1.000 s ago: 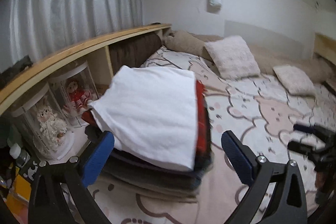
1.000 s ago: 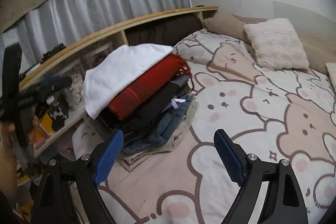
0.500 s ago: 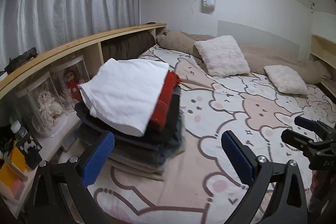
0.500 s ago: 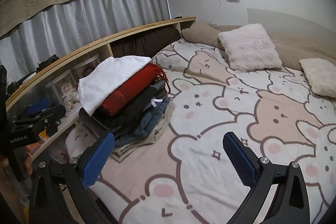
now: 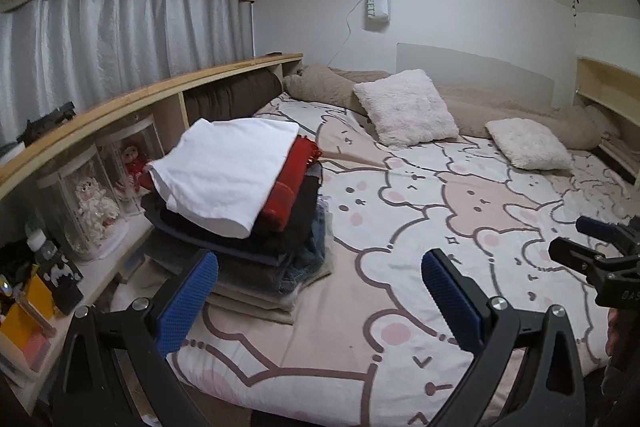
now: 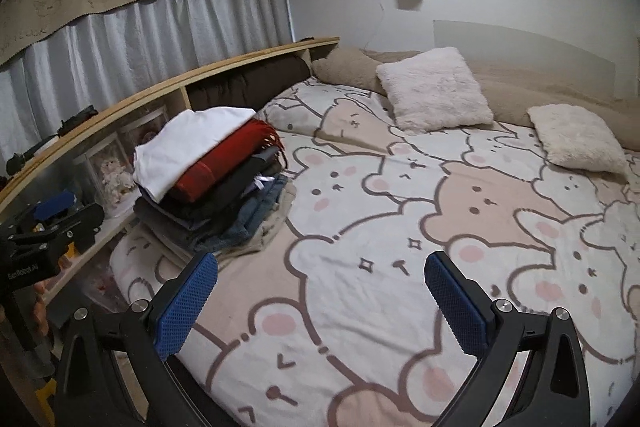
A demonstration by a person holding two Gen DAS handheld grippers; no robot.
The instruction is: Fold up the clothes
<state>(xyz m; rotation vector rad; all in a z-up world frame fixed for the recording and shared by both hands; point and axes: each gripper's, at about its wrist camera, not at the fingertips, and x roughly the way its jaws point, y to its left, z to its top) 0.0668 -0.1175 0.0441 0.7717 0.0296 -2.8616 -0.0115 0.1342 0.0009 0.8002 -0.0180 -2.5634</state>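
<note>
Both tongs, left [image 5: 320, 297] and right [image 6: 320, 301], gape wide, holding nothing. Folded clothes stack [image 5: 244, 203] sits at the bed [image 5: 420, 267] edge beside the shelf [image 5: 160, 95], leaving the bedspread free for folding.

Left gripper [image 5: 320, 291]: jaws spread wide, nothing between the blue pads [image 5: 188, 303], pointed forward and tilted somewhat downward. Right gripper [image 6: 322, 301]: likewise spread wide and empty, tilted somewhat downward, held apart from the left.
</note>
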